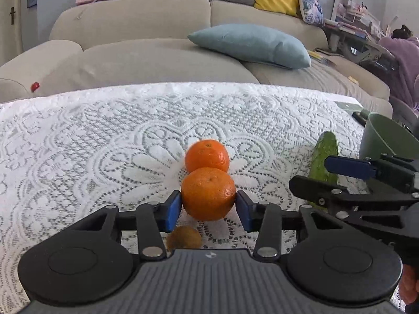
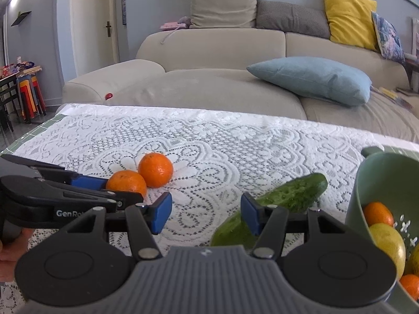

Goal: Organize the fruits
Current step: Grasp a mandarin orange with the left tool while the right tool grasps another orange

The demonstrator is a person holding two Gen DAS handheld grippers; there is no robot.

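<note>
Tangerine (image 1: 208, 194) between left jaws (pads touching).

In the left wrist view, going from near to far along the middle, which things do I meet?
Kiwi → near orange, between the left gripper's pads → far orange → lace tablecloth → sofa.

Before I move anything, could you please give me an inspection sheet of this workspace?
Surface: white lace tablecloth, flat.
Job's things: near orange touching far orange; kiwi nearest the left camera; cucumber lying to the right; green bowl holding fruit.
Clutter: small dark object beside bowl, unidentifiable.
Grippers: left gripper pads against both sides of near orange; right gripper open, empty.
Cables: nothing seen.
Surroundings: beige sofa, blue cushion, seated person far right.
</note>
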